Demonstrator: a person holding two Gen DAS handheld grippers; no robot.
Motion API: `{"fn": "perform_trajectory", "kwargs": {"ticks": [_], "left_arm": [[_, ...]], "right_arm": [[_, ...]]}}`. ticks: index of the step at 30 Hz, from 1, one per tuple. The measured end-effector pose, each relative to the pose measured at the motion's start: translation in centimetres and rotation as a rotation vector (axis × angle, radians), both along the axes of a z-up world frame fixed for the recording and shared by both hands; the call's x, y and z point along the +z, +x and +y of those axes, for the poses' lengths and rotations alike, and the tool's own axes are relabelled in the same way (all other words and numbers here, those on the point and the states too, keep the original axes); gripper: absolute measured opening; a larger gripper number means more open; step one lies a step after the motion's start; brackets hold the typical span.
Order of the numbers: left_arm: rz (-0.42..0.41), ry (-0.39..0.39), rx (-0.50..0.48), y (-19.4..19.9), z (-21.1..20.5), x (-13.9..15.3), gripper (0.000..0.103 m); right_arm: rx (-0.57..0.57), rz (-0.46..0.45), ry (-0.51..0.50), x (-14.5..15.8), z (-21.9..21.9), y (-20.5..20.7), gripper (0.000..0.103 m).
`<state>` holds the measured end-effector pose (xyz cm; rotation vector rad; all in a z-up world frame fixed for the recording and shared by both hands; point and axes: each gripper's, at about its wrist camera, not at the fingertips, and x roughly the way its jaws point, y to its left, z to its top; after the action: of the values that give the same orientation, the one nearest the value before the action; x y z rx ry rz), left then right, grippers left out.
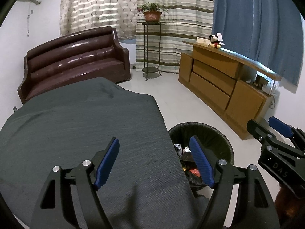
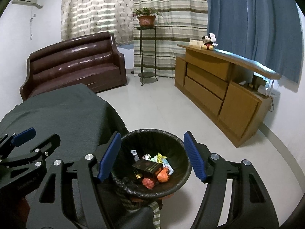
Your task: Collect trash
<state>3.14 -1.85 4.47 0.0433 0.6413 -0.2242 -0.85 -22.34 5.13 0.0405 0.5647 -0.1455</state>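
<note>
Grey-clothed bench bare of litter; trash already down inside bin. Left claw and right claw both spread wide, empty. Best scanned slowly for strays.

Both wrist views overlook bin, facing sofa.

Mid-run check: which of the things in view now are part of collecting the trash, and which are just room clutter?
Job:
- trash bin, black liner
- trash inside it: dark box, orange wrapper, red wrapper
- left gripper, open, empty
- right gripper, open, empty

Not the job:
- grey-covered table
- brown sofa
- potted plant
- wooden cabinet
- Mickey toy
</note>
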Motion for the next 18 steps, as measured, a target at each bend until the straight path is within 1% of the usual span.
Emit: {"fn": "perform_trajectory", "kwargs": {"ticks": [9,18], "left_arm": [[-0.017,-0.012,0.006,-0.51,0.63,0.22,0.074],[-0.017,-0.013,0.006,-0.53,0.63,0.16,0.074]], "right_arm": [[0.006,-0.013,-0.009,0.48,0.41,-0.49,0.067],[0.006,-0.012,-0.008,0.38,0.48,-0.53,0.067]]}}
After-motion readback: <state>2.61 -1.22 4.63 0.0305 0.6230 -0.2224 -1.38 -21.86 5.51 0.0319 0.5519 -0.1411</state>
